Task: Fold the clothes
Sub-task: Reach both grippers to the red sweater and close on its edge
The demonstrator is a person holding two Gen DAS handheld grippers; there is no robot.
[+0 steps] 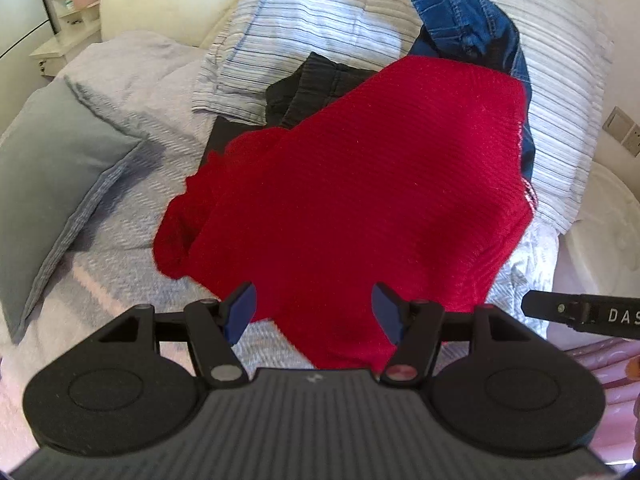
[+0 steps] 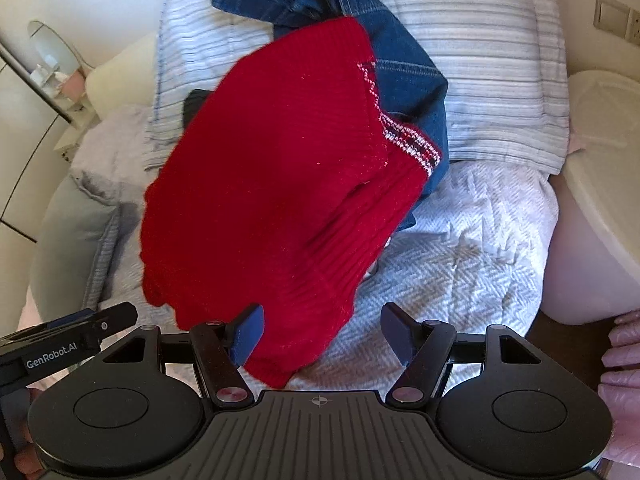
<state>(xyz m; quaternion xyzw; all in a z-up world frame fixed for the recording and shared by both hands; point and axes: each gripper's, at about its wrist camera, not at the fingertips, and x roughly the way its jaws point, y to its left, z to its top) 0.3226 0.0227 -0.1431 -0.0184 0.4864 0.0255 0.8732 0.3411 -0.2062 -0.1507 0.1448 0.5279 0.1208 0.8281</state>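
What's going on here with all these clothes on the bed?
A person is folding laundry with a handheld gripper in each hand. Both the left gripper and the right gripper are open and hold nothing, poised at the near edge of a red knitted sweater. It lies on the bed over blue jeans and a dark garment.

red knit sweater lies rumpled, partly covering blue jeans and dark garment.
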